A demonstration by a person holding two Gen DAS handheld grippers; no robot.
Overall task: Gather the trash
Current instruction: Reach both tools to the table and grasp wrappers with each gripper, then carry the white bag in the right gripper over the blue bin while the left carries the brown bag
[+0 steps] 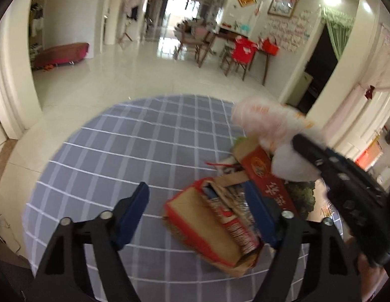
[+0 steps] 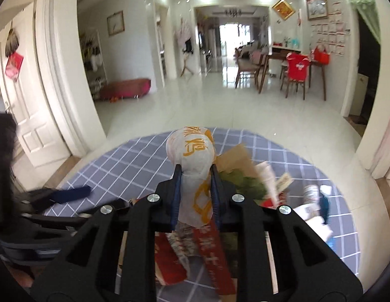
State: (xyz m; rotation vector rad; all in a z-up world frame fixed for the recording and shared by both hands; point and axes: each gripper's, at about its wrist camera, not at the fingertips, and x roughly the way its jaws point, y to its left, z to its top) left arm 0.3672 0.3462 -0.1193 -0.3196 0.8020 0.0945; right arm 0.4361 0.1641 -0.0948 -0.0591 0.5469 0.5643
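My right gripper point(image 2: 196, 170) is shut on a crumpled white paper bag with orange characters point(image 2: 192, 151), which sticks up past its blue pads. The bag point(image 1: 290, 161) also shows at the right of the left wrist view, held over a trash pile. In that pile are a long red carton point(image 1: 267, 176), brown paper and green scraps point(image 2: 242, 178). My left gripper point(image 1: 195, 188) is open over the round table with a grey checked cloth point(image 1: 134, 141). A torn red and brown cardboard box point(image 1: 205, 226) lies between its fingers, against the right pad and well clear of the left one.
More litter lies on the right of the cloth, including a white cup point(image 2: 310, 193) and paper packets point(image 2: 283, 181). Shiny tiled floor point(image 2: 195, 105) surrounds the table. A wooden dining set with a red chair cover point(image 2: 298, 69) stands far right, a white door point(image 2: 26, 115) left.
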